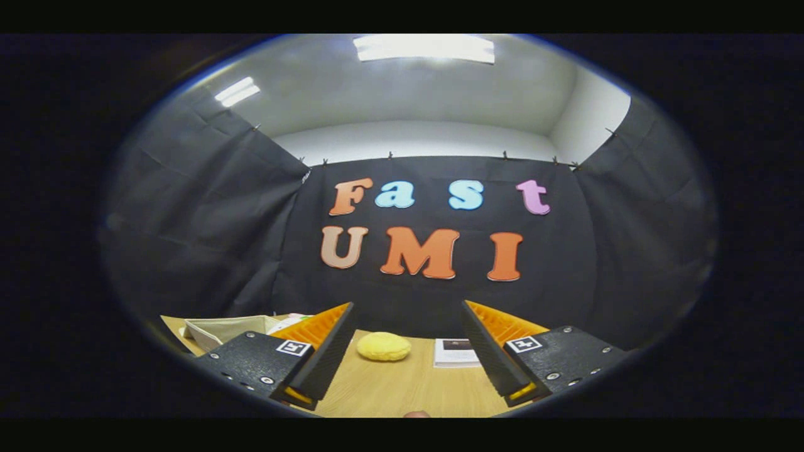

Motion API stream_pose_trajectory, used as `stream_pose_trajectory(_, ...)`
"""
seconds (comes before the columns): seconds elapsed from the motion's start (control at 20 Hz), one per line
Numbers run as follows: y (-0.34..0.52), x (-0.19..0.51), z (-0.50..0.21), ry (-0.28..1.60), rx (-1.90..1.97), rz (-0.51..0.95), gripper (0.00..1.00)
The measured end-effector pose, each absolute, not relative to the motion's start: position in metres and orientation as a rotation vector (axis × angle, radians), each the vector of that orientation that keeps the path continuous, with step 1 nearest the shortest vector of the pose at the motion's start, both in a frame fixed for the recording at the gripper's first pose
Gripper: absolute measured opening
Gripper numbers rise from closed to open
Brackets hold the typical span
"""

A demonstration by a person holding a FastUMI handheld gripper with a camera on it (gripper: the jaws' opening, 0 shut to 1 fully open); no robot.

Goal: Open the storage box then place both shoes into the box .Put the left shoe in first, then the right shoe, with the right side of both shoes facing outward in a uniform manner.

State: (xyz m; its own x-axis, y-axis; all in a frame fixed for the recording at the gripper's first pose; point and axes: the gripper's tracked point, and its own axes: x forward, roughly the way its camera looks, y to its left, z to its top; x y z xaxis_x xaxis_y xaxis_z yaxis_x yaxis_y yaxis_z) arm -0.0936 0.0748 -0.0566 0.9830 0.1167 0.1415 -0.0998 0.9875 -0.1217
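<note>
Tool [405,351] hangs wide open with nothing in it, level over the counter [402,389] — probably lining up; box [226,329] sits off to its left.

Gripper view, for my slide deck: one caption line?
Open gripper held above the wooden table, yellow object ahead between its fingers.

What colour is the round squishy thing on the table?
Yellow; the round lump shows best in the gripper view, beyond the open claw.
</note>
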Motion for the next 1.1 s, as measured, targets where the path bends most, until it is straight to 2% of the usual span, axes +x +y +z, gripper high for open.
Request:
stream_pose_trajectory(0.15, 0.061, -0.093, -0.058, -0.168, -0.097, 0.061, 0.98)
stream_pose_trajectory(0.35, 0.063, -0.089, -0.064, -0.189, -0.068, 0.095, 0.98)
stream_pose_trajectory(1.1, 0.052, -0.065, -0.102, -0.107, 0.012, 0.053, 0.99)
